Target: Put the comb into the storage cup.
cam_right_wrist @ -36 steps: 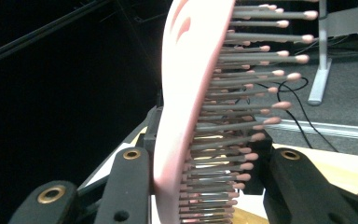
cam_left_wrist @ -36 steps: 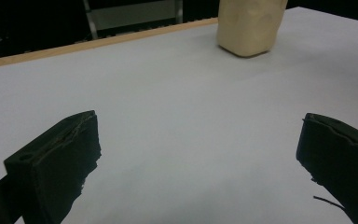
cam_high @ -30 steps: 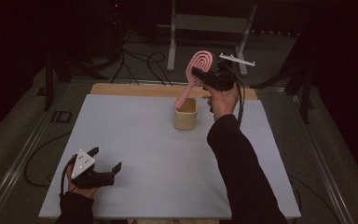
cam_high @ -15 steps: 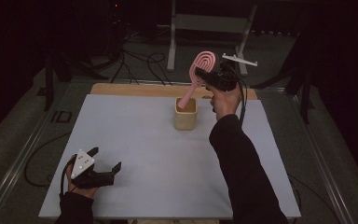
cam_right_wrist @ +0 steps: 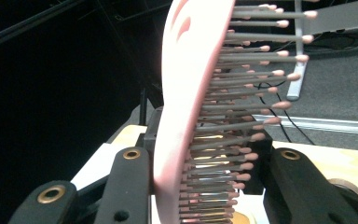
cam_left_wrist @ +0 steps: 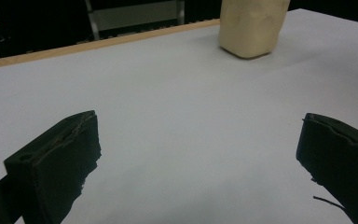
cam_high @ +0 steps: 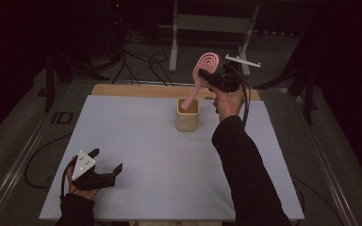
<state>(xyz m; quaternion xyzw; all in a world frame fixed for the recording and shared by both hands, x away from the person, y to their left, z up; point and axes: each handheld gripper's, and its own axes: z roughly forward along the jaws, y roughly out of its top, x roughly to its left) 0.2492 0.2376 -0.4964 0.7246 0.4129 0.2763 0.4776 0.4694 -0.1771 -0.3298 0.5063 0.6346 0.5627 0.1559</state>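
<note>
One pale grey rectangular table (cam_high: 169,179); one beige cup (cam_high: 187,114); one pink oval bristle hairbrush (cam_high: 204,68), handle in cup, clamped by right gripper (cam_high: 215,76). Left gripper (cam_high: 107,162) gapes, empty. Right gripper view reveals bristles.

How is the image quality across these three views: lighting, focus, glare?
High view: white table evenly lit, surroundings nearly black. Left gripper view: black claw fingers soft, beige cup cropped. Right gripper view: pink bristled hairbrush overexposed and blurred up close.
</note>
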